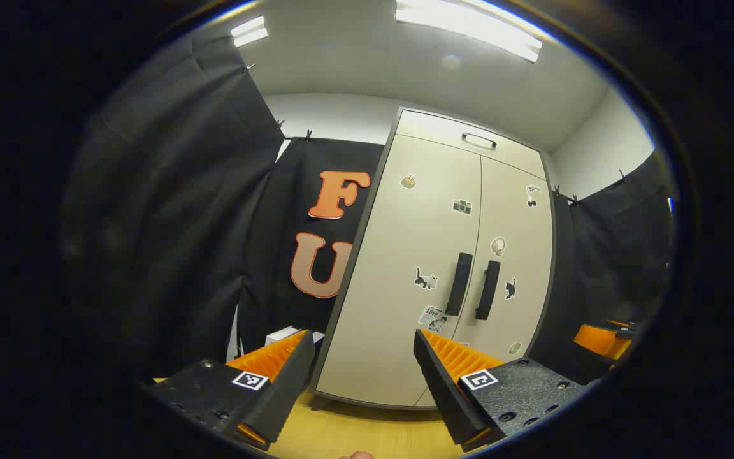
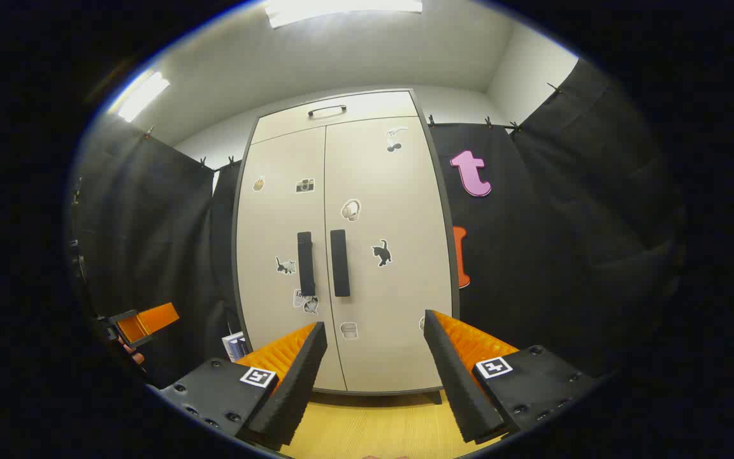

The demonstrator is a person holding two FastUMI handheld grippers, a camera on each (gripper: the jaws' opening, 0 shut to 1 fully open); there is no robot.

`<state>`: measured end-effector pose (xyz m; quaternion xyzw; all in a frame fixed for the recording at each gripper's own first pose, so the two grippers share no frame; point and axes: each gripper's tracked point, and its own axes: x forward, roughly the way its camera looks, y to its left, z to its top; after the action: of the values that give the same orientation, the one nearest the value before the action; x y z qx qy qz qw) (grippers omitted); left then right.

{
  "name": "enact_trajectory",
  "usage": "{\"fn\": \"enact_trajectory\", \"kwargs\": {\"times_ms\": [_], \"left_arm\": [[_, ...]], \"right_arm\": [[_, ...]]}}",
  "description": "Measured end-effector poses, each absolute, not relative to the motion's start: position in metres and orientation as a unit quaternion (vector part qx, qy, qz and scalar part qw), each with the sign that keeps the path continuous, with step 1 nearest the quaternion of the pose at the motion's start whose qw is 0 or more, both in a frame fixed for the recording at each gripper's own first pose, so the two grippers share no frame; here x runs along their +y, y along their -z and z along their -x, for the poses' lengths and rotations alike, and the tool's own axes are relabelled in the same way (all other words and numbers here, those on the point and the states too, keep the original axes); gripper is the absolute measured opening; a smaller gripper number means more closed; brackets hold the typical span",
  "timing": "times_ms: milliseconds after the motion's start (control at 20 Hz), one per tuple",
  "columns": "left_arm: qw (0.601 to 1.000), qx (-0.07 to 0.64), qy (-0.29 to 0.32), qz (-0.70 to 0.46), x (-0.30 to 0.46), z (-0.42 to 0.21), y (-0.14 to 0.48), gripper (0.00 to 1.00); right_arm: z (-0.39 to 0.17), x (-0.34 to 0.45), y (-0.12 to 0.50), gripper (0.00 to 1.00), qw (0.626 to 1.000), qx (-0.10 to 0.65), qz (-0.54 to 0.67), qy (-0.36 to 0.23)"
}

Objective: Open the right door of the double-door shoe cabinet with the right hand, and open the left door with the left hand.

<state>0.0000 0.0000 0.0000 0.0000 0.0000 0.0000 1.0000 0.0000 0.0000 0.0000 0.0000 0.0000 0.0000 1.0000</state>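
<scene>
A tall pale double-door shoe cabinet (image 1: 405, 255) (image 2: 373, 191) stands ahead with both doors closed and small stickers on them. Two dark vertical handles sit side by side at the centre seam: the left handle (image 1: 459, 284) (image 2: 305, 262) and the right handle (image 1: 487, 290) (image 2: 339, 262). My left gripper (image 1: 362, 341) is open, well short of the cabinet, aimed at the lower left door. My right gripper (image 2: 374, 328) is open too, some way back, pointing at the lower right door. The right gripper (image 1: 603, 338) also shows far right in the left gripper view, the left gripper (image 2: 144, 322) far left in the right gripper view.
A top flap with a slim handle (image 1: 478, 139) (image 2: 327, 109) caps the cabinet. Black cloth walls hem in both sides. The cabinet rests on a yellow wooden floor (image 1: 354, 433) (image 2: 373, 427). A small white box (image 1: 284, 335) (image 2: 236, 345) sits beside the cabinet's left foot.
</scene>
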Motion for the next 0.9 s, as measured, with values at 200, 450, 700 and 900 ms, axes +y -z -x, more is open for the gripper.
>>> {"fn": "enact_trajectory", "kwargs": {"times_ms": [200,450,700,900], "left_arm": [[1.000,-0.003,0.008,-0.006,-0.005,-0.002,-0.003,0.92],[1.000,-0.019,0.018,-0.007,-0.013,-0.008,-0.009,0.94],[0.999,-0.017,0.026,-0.013,-0.016,-0.013,-0.010,0.94],[0.999,-0.017,0.029,-0.007,-0.018,-0.013,-0.009,0.94]], "right_arm": [[0.001,0.004,0.013,0.98,1.000,0.012,-0.014,-0.002],[0.007,-0.009,0.014,0.98,1.000,0.010,-0.003,0.019],[0.008,-0.013,0.011,0.98,1.000,0.002,-0.004,0.030],[0.006,-0.009,0.014,0.98,1.000,0.001,-0.010,0.028]]}}
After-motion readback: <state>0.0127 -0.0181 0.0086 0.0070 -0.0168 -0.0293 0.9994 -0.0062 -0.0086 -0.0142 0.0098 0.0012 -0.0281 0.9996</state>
